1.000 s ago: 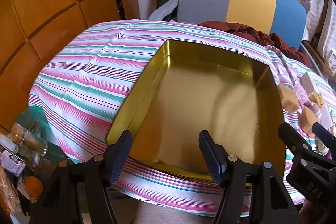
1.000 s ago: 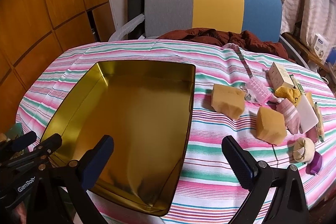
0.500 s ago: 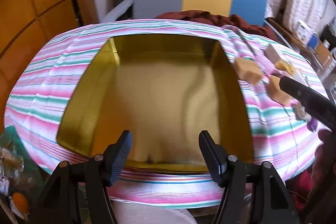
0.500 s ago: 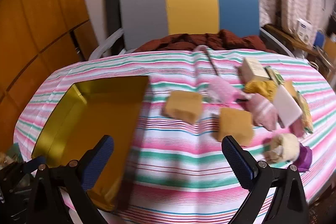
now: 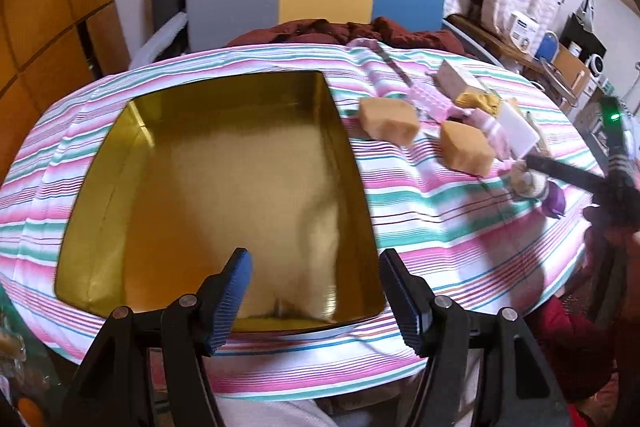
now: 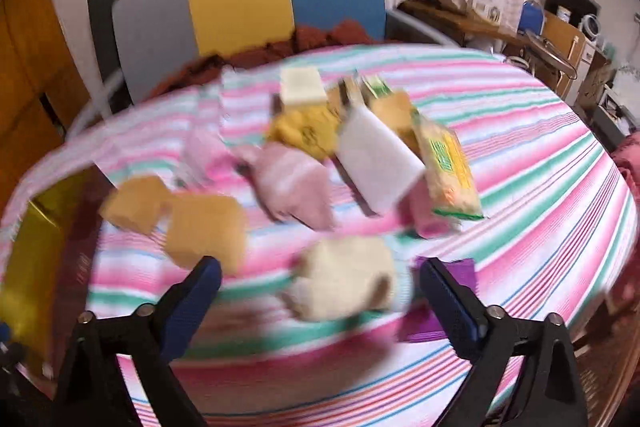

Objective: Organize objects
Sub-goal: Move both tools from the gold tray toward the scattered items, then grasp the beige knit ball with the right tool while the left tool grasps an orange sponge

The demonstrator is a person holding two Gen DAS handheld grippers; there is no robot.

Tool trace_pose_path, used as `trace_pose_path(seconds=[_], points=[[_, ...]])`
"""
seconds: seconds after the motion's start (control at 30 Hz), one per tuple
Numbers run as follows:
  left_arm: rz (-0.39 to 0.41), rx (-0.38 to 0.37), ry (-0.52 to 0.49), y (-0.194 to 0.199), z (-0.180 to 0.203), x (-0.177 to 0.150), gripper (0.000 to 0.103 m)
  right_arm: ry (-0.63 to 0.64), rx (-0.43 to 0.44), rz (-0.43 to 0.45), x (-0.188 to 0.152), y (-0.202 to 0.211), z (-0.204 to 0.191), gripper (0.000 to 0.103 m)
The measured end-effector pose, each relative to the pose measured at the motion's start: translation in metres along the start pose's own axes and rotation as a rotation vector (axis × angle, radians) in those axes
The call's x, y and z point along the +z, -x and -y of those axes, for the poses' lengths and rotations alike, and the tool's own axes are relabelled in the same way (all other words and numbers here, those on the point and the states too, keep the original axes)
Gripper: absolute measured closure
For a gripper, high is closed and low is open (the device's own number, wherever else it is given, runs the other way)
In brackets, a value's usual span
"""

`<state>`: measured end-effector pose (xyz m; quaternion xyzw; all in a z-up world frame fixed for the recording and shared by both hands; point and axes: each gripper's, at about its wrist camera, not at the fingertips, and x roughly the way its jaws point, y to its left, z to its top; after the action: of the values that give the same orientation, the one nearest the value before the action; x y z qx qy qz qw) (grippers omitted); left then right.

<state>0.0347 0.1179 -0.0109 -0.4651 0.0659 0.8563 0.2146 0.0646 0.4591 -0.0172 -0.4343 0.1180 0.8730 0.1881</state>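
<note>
Right gripper (image 6: 320,281), fingers apart and just closing on nothing, hovers over cream-coloured soft rolled cloth bundle (image 6: 344,277) at table's five o'clock edge; judged light, squashy, graspable across its middle.

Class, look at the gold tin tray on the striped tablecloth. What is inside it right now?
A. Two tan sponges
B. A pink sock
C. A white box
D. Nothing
D: the gold tin tray shows only its bare shiny floor, while the tan sponges and the other items lie outside it on the striped tablecloth.
</note>
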Motion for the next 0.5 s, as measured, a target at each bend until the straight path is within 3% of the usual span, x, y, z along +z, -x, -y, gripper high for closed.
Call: trace_pose_path(seconds=[0.1, 0.27, 0.4, 0.5], points=[[-0.008, -0.03, -0.007, -0.003, 0.009, 0.004, 0.036, 0.018, 0.024, -0.07, 0.0, -0.017, 0.011, 0.023], [0.0, -0.02, -0.052, -0.008, 0.031, 0.014, 0.036, -0.007, 0.039, -0.125, 0.0, -0.033, 0.025, 0.023], [-0.001, 0.0, -0.106, -0.016, 0.054, 0.024, 0.036, -0.004, 0.042, -0.152, 0.008, -0.044, 0.035, 0.033], [-0.007, 0.003, -0.145, -0.028, 0.072, 0.032, 0.036, -0.022, 0.077, -0.159, 0.012, -0.052, 0.041, 0.033]])
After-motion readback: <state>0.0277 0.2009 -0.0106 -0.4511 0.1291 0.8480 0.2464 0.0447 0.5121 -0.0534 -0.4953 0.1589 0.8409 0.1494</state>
